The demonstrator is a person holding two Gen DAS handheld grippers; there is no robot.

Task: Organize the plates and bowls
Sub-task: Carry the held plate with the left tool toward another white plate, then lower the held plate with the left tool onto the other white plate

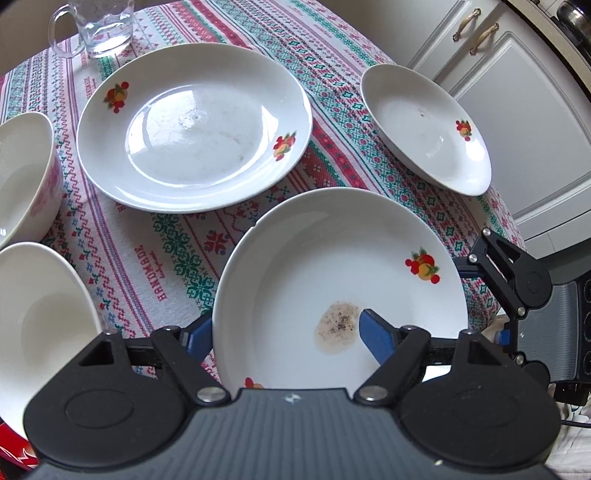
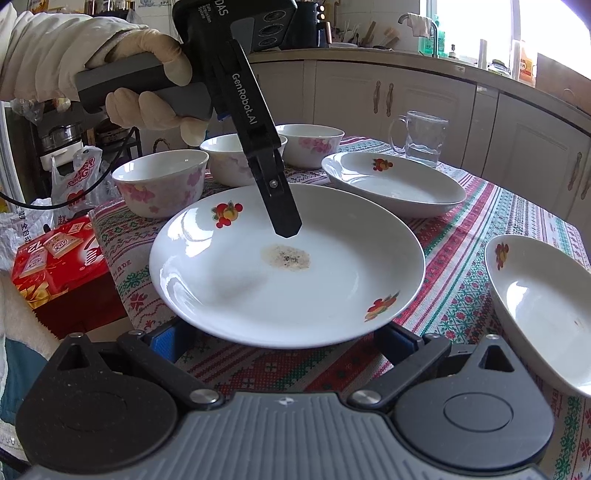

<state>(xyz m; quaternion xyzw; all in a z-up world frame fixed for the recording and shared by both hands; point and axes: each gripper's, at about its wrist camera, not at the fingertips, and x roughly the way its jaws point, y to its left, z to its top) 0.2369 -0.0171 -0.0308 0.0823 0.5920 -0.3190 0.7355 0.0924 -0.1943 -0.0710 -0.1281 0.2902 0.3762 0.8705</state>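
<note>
A white fruit-print plate [image 1: 332,258] [image 2: 288,273] with a brown speckled stain lies nearest me on the patterned tablecloth [image 1: 177,258]. My left gripper [image 1: 286,317] comes down over it, open. One blue pad [image 1: 373,332] hovers inside the plate by the stain, the other [image 1: 197,332] sits outside the rim. In the right wrist view a gloved hand [image 2: 147,110] holds this gripper, and its black finger [image 2: 284,218] points into the plate. My right gripper [image 2: 282,341] stands open at the plate's near rim. Its fingertips are hidden under the rim.
A second fruit-print plate [image 1: 192,125] [image 2: 391,181] lies beyond, and a third [image 1: 424,125] [image 2: 535,314] near the table's edge. Three pink-flowered bowls [image 2: 159,181] [image 2: 229,158] [image 2: 310,144] stand together. A glass mug [image 1: 99,26] [image 2: 421,136] is at the far corner. A red box [image 2: 55,258] sits beside the table.
</note>
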